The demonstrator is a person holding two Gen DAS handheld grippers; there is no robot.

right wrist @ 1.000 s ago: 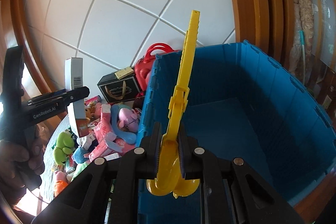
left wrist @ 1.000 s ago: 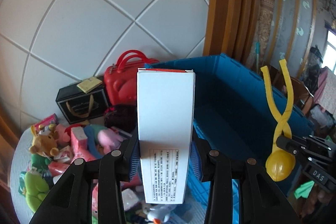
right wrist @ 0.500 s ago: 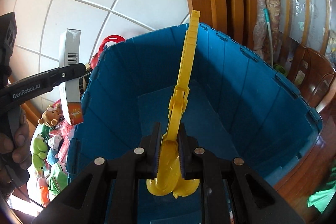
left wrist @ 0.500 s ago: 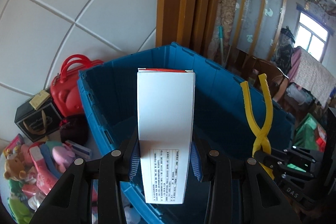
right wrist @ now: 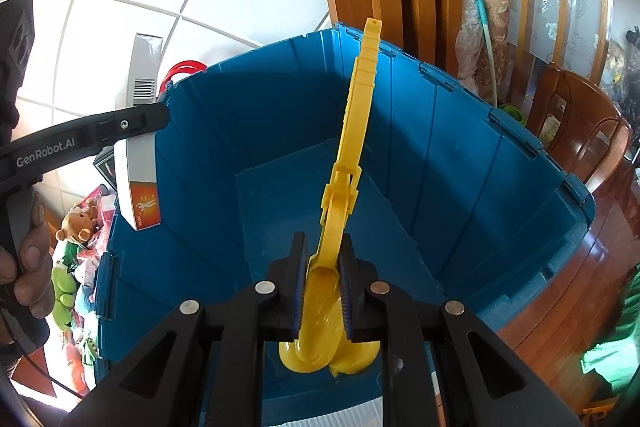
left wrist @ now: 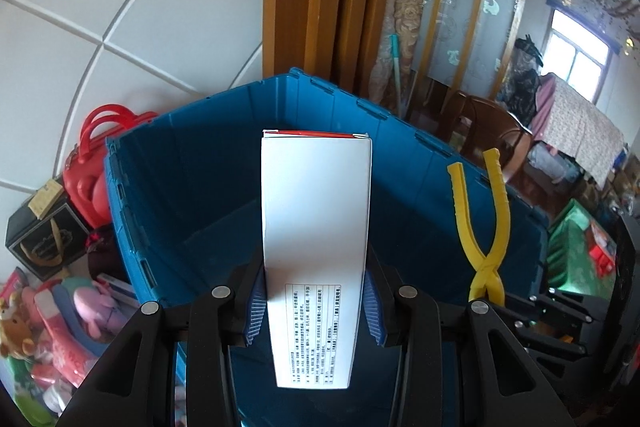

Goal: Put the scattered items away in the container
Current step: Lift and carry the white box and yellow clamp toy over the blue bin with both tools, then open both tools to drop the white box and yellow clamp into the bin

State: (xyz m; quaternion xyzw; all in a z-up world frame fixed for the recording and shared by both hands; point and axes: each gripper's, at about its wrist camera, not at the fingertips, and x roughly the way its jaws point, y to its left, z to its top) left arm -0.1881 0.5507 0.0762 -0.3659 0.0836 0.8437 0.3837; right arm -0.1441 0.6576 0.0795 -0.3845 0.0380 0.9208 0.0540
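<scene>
Both grippers hang over the open blue bin point(right wrist: 460, 163), each with something pinched in it. The left gripper point(left wrist: 314, 303) is clamped across the lower part of a tall white box point(left wrist: 316, 227), its blue pads point(left wrist: 256, 307) pressing the two narrow sides, so the box stands upright above the near left part of the bin. The right gripper point(right wrist: 323, 291) is squeezed tight on a yellow plastic scoop tongs point(right wrist: 352, 155), gripping just above the round cups, with the long handles pointing up and away over the middle of the bin.

The bin looks empty inside, only a bare blue floor. The rest of the clutter, mostly soft toys point(left wrist: 80, 311), lies in a heap on the left outside the bin, with a red case point(left wrist: 90, 163) and a black gift box point(left wrist: 44, 239) farther back by the tiled wall.

The box looks like light cardboard: stiff enough at the edges, but it would dent if squeezed on its broad faces, so the side hold seems right. The tongs look like hard, smooth plastic, light and a bit slippery; held near the hinge they should stay balanced. Neither seems fragile enough to mind a short drop.
</scene>
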